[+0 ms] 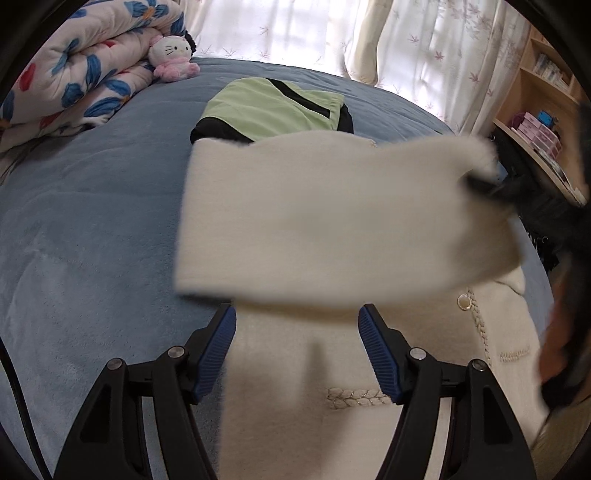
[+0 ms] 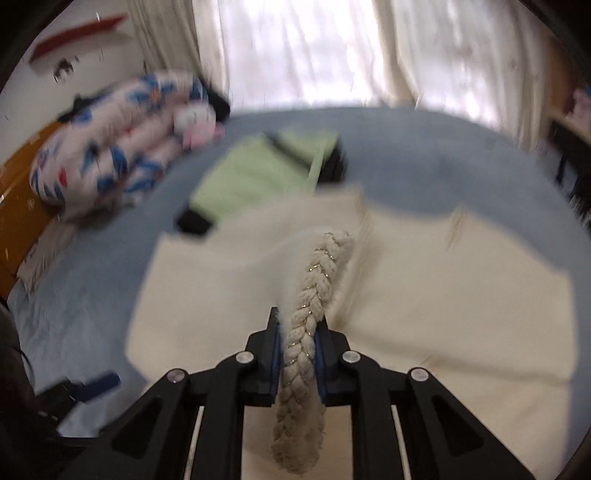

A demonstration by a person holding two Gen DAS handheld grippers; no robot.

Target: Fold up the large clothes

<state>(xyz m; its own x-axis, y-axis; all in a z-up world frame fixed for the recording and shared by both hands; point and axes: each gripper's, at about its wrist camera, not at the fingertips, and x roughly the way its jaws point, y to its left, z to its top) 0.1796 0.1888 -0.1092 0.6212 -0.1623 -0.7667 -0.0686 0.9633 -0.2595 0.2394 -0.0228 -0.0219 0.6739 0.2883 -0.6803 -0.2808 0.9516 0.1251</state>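
Note:
A cream fleece jacket (image 1: 295, 387) with braided trim and a pearl button (image 1: 464, 302) lies on the blue bed. One part of it (image 1: 332, 221) is raised flat across the left wrist view. My left gripper (image 1: 297, 325) stands open just over the jacket, its blue pads on either side and not pressing it. My right gripper (image 2: 299, 328) is shut on the jacket's braided edge (image 2: 321, 273), which runs up between its pads while the rest of the jacket (image 2: 443, 295) spreads below. The right wrist view is blurred.
A folded green and black garment (image 1: 269, 110) lies further back on the blue bedspread (image 1: 92, 221). A rolled floral quilt (image 1: 85, 74) and a white and pink plush toy (image 1: 171, 55) sit at the far left. Curtains (image 1: 314, 33) hang behind and shelves (image 1: 546, 110) stand at the right.

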